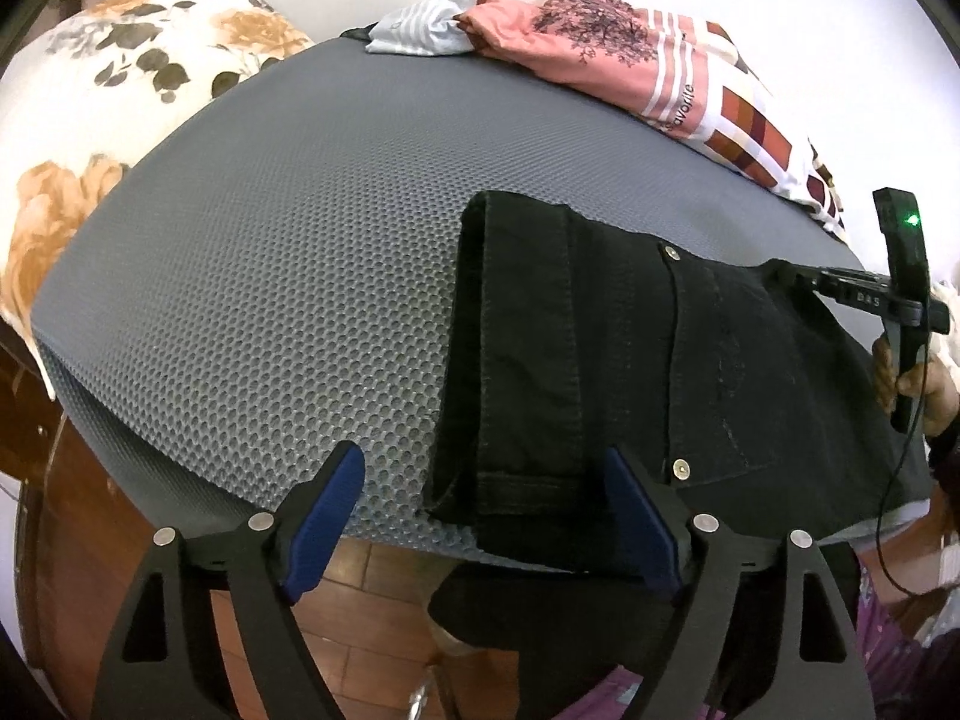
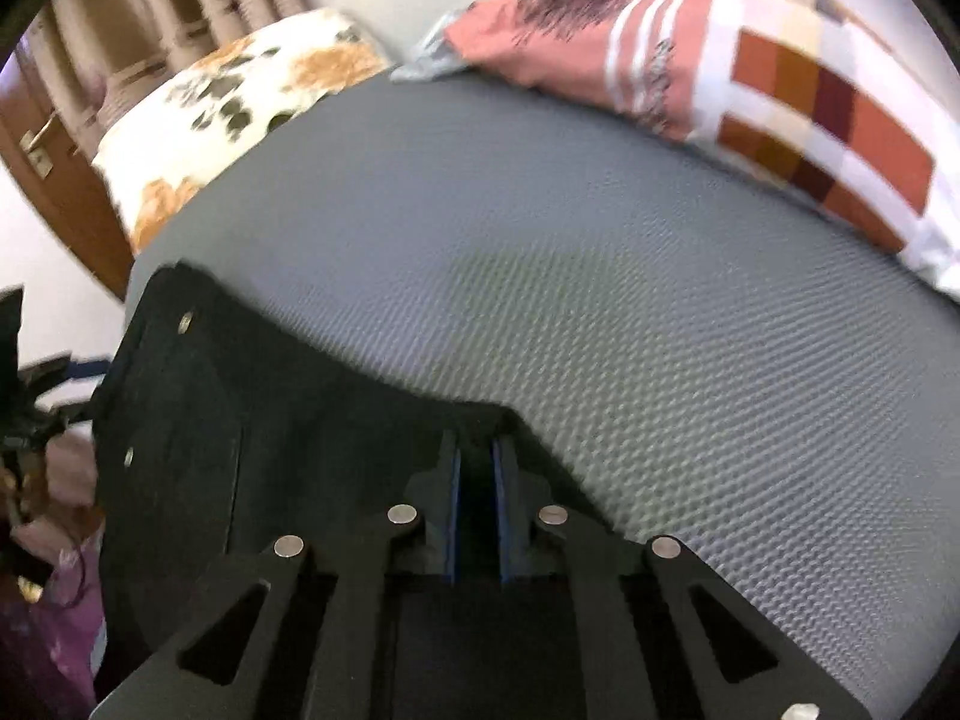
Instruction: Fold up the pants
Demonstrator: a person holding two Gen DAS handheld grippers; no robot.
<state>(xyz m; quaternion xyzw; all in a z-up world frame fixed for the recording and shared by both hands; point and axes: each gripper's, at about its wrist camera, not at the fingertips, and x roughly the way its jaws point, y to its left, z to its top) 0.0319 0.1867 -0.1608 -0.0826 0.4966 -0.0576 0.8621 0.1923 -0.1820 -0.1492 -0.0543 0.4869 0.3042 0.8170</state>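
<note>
Black pants (image 1: 600, 348) lie folded on the grey textured mat (image 1: 270, 252), near its front right edge. My left gripper (image 1: 486, 510) stands open at the mat's front edge. The pants' near left corner lies between its blue pads (image 1: 333, 510), and neither pad presses on it. My right gripper (image 1: 780, 273) reaches in from the right, held by a person's hand (image 1: 924, 390). In the right wrist view that right gripper (image 2: 477, 480) is shut on a fold of the black pants (image 2: 240, 420), at the edge lying on the mat (image 2: 600, 300).
A floral pillow (image 1: 120, 72) lies at the mat's far left. A pink printed garment (image 1: 570, 42) and a patchwork cloth (image 1: 762, 138) sit along the back right. A wooden floor (image 1: 372, 600) shows below the mat's front edge. A cable (image 1: 888, 516) hangs from the right gripper.
</note>
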